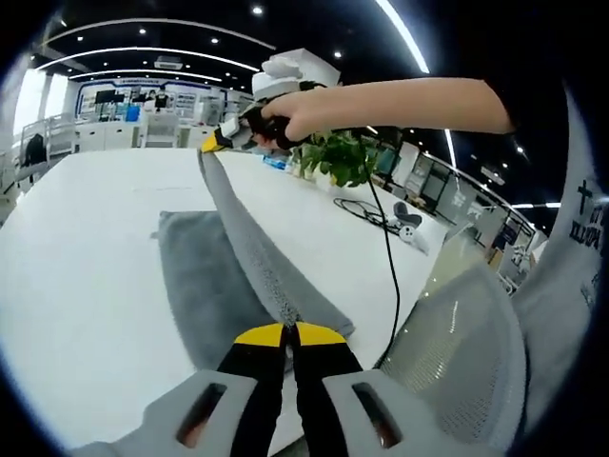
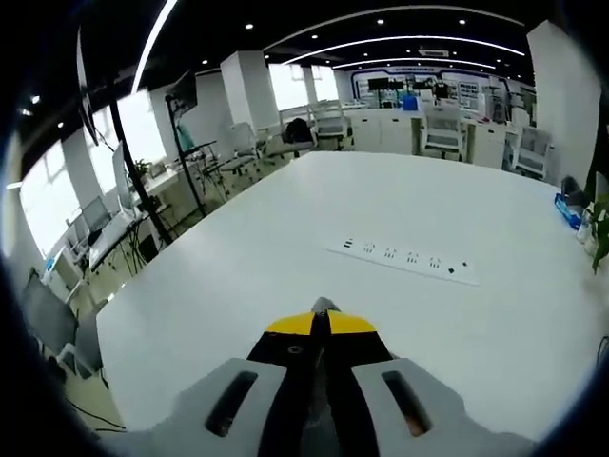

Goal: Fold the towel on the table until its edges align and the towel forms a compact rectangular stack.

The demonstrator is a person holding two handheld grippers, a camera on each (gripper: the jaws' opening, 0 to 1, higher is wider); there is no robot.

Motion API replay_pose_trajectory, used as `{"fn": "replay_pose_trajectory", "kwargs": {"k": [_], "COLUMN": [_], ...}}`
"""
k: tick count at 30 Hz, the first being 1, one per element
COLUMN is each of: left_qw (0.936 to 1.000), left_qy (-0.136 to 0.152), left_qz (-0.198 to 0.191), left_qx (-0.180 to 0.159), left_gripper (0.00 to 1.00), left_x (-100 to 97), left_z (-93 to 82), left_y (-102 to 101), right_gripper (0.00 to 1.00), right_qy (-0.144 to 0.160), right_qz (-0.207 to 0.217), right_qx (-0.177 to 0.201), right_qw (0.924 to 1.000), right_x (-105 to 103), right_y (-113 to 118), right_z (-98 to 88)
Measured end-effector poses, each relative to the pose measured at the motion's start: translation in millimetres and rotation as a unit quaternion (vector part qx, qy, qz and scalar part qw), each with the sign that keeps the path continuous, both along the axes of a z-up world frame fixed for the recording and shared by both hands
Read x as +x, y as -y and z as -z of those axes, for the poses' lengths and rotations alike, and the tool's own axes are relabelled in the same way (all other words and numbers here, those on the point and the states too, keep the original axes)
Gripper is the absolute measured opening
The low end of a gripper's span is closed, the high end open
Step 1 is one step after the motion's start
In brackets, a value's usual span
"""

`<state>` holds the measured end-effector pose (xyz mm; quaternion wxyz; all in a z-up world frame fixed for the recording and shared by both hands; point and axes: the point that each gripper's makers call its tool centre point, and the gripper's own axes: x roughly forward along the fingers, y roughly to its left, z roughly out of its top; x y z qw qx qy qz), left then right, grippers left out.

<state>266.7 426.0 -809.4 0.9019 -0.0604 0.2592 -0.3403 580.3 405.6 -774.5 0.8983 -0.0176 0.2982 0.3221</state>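
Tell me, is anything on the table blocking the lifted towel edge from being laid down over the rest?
Nothing visible does. Both grippers, left and right, hold the grey towel edge stretched above the white table. The part lying flat is bare. The plant and black cable sit off to the side.

Grey gripper (image 1: 290,335), yellow-tipped black jaws

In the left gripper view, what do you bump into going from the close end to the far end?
Left gripper pinching the grey towel → the towel's lifted edge stretching away → right gripper in a hand → green plant.
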Motion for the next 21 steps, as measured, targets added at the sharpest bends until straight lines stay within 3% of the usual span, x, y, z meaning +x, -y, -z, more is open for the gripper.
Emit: {"fn": "replay_pose_trajectory", "kwargs": {"k": [6,10,12,13,21], "left_qw": [0.9987,0.9977,0.9962,0.9947,0.993], "left_qy": [-0.03,-0.054,-0.066,-0.073,-0.084], "left_qz": [-0.033,-0.039,-0.049,-0.058,-0.065], "left_qx": [-0.025,-0.017,-0.027,-0.042,-0.052], "left_gripper": [0.02,0.02,0.02,0.02,0.02], "left_x": [2.5,1.5,3.0,4.3,5.9], "left_z": [12.2,27.4,34.0,34.2,44.1], "left_y": [-12,-18,-21,-21,-25], "right_gripper": [0.0,0.0,0.0,0.0,0.0], "right_qy": [-0.01,-0.024,-0.018,-0.018,-0.047], "right_qz": [0.006,0.007,-0.005,-0.005,0.006], "right_qx": [0.0,-0.005,-0.044,-0.046,-0.03], "right_qw": [0.9999,0.9997,0.9988,0.9988,0.9984], "right_x": [-2,0,-1,-1,2], "right_y": [-6,-12,-12,-14,-36], "right_z": [14.6,32.2,43.3,46.3,68.3]}}
